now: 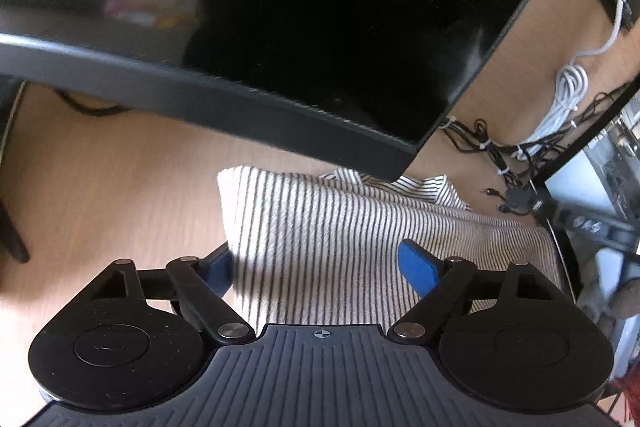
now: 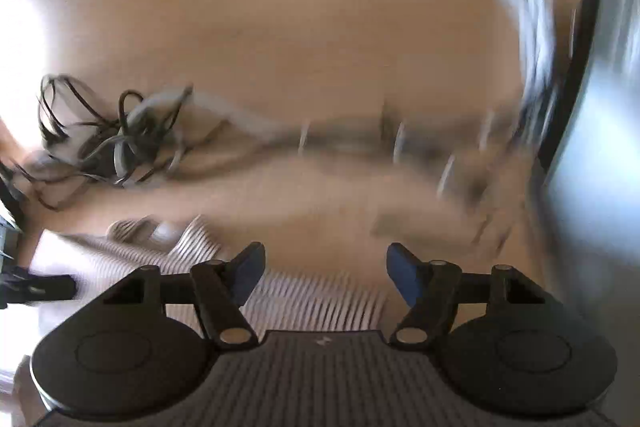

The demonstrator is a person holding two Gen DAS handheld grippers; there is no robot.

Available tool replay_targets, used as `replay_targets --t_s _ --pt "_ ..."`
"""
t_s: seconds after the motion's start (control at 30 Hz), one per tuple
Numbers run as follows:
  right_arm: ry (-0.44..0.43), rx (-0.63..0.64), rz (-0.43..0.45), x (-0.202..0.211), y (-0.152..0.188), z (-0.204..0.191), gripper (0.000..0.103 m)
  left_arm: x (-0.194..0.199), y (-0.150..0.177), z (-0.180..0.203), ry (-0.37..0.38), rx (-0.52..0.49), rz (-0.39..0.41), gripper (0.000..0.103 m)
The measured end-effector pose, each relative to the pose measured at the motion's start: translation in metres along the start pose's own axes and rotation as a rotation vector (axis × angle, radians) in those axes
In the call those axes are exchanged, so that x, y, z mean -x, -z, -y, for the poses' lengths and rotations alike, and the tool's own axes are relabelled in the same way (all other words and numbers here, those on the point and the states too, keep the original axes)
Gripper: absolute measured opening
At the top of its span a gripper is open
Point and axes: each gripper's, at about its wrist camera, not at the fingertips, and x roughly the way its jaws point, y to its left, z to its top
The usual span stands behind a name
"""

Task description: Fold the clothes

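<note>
In the left wrist view, bare wooden tabletop fills the left side. Above it a dark monitor leans across the top of the frame, its lower edge running down toward the right. Beneath that edge lies the striped garment — white with thin dark stripes, folded flat on the tabletop, with a bunched portion at its far side under the monitor's corner. The left gripper hangs over the garment's near part with its blue-padded fingers spread wide and nothing between them; the left pad sits at the garment's left edge. Further right, a bundle of black cables and a coiled white cable lie on the tabletop near its far right edge.

The right wrist view is heavily blurred. At the left, a tangle of dark cables rests on the tabletop. The striped garment shows at the near edge, below the right gripper, whose fingers are also wide apart and hold nothing — whether they touch the cloth cannot be told.
</note>
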Motion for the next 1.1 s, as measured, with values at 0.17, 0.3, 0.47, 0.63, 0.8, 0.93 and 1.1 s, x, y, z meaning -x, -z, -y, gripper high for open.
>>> replay_targets --t_s 0.17,0.3,0.47,0.63,0.8,0.93,1.1 --pt "-0.169 0.045 -0.031 -0.021 -0.011 -0.037 0.042 0.024 0.012 -0.004 -0.017 0.031 0.029 0.092" --pt "-0.199 0.022 -0.08 -0.065 -0.007 -0.059 0.029 0.057 0.021 -0.009 -0.025 0.034 0.064 0.095" --pt "-0.219 0.043 -0.103 -0.072 0.005 -0.066 0.007 0.097 0.033 -0.031 -0.003 0.116 0.088 0.097" --pt "-0.247 0.074 -0.012 -0.019 0.01 -0.069 0.004 0.125 0.044 -0.059 0.024 0.188 0.087 0.097" --pt "-0.308 0.069 0.01 0.077 0.048 -0.083 0.003 0.153 0.052 -0.081 0.072 0.222 0.088 0.098" --pt "-0.295 0.043 -0.086 0.111 0.108 -0.091 0.0 0.167 0.046 -0.082 0.101 0.174 0.086 0.098" --pt "-0.237 -0.036 -0.177 0.116 0.166 -0.098 0.0 0.147 0.033 -0.045 0.135 0.083 0.068 0.099"
